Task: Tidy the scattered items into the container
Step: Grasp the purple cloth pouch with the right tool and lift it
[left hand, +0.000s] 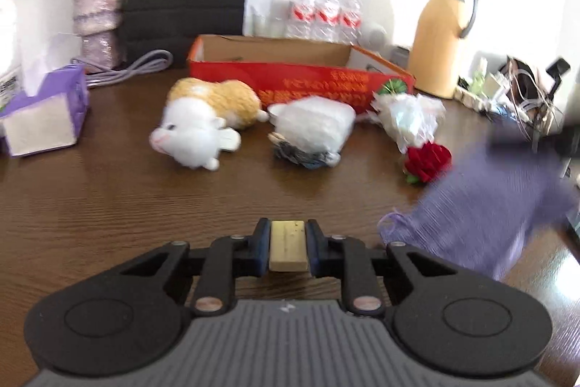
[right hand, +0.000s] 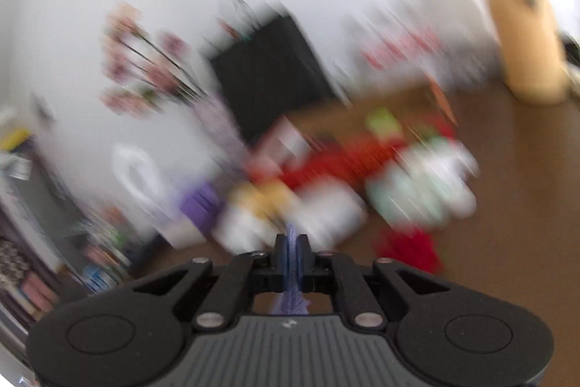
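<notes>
Left wrist view: my left tool (left hand: 288,247) is closed on a small tan wooden block (left hand: 287,251), pinched flat between the blue pads and held just above the dark wood counter (left hand: 108,205).

Red cardboard box (left hand: 290,75), open top, sits toward the counter's far edge. Just in front of it, in a row: orange-and-white plush cat (left hand: 203,122) on its side, a white plastic-wrapped bundle (left hand: 311,133) beside it, then a clear-wrapped bouquet with a red rose (left hand: 427,160) toward the right edge. Purple mesh pouch (left hand: 500,205) hangs blurred at the counter's right side, off the surface.

Purple tissue box (left hand: 43,111) near the left edge. Yellow thermos jug (left hand: 442,38) and a pack of water bottles (left hand: 322,11) stand at the far edge behind the box.

Right wrist view: heavily motion-blurred. My right tool (right hand: 291,256) is clamped nearly shut on the purple mesh fabric (right hand: 291,292), which runs between the fingers. Red box and plush are only smears beyond.
</notes>
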### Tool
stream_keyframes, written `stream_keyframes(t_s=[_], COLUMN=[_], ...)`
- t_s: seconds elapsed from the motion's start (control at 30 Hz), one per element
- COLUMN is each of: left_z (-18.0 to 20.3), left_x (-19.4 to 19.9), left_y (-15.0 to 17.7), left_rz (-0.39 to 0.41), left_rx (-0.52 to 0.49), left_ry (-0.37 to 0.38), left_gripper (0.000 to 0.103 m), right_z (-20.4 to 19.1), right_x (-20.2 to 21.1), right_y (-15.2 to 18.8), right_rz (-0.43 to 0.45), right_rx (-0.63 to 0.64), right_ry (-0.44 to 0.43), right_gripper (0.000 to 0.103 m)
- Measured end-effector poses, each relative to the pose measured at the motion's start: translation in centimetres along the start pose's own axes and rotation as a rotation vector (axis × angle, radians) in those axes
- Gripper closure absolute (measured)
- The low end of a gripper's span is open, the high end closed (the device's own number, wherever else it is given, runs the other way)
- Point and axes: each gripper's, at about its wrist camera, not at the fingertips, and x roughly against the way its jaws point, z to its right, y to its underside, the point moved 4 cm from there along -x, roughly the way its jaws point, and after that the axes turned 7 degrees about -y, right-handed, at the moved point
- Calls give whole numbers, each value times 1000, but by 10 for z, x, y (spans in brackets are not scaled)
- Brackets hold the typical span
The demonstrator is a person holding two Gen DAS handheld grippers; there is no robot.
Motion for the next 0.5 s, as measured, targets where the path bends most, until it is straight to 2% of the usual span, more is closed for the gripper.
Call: stream_keyframes(t_s=[0.07,0.1,0.13,0.17,0.23,0.3,0.4,0.43,0.5], left_z=[-5,-7,-8,-9,-10,-9,-8,-8,-8], left_x=[6,9,11,13,17,20,25,27,29], left_y=[1,1,1,0,0,-1,-1,-1,-1], left_rz=[8,11,14,17,22,30,46,48,50], left_rx=[8,11,13,16,18,16,13,15,15], left_ry=[-12,-16,-21,-25,-25,-29,-31,-33,-43], left_gripper=[82,82,82,82,82,82,82,82,82], right_z=[6,4,0,-5,-18,-32,-45,-45,-43], right_x=[-3,-1,1,3,1,-12,-40,-50,-68], right_y=[18,25,29,31,33,37,42,44,45], right_rz=[-64,-63,-51,-44,-67,-120,-214,-238,-281], right_rx=[103,162,215,260,345,434,491,497,518], right_ry=[197,263,290,275,166,52,-77,-93,-63], right_gripper=[59,53,46,43,39,36,36,37,41])
